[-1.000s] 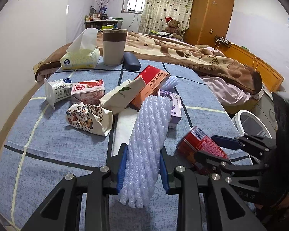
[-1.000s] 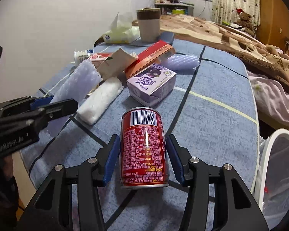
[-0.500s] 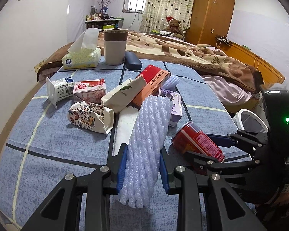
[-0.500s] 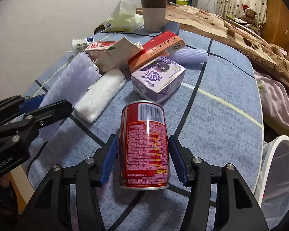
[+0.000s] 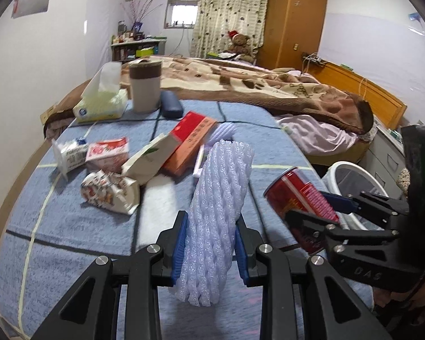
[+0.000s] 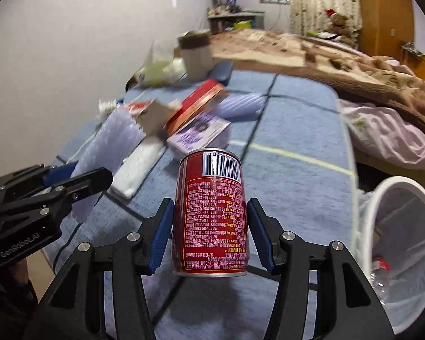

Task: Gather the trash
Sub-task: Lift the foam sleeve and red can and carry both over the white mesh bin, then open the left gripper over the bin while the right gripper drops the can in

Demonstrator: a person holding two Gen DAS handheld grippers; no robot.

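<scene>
My left gripper (image 5: 209, 243) is shut on a white foam net sleeve (image 5: 219, 209) and holds it above the blue table cloth (image 5: 70, 226). My right gripper (image 6: 211, 229) is shut on a red drink can (image 6: 212, 212), lifted off the table; the can also shows in the left wrist view (image 5: 297, 204). A white bin (image 6: 399, 243) with a clear liner stands below the table's right edge and holds a plastic bottle. More trash lies ahead: a red box (image 5: 192, 141), a purple box (image 6: 198, 136), crumpled cartons (image 5: 110, 192), a white foam pad (image 5: 158, 204).
A tissue pack (image 5: 102, 104), a brown-lidded cup (image 5: 144, 87) and a dark glasses case (image 5: 171, 107) stand at the table's far end. A bed with a brown blanket (image 5: 269, 90) lies beyond, a wall at the left.
Both grippers have lifted with their loads. The can has risen off the table and swung right toward the bin. The foam sleeve has risen slightly.
</scene>
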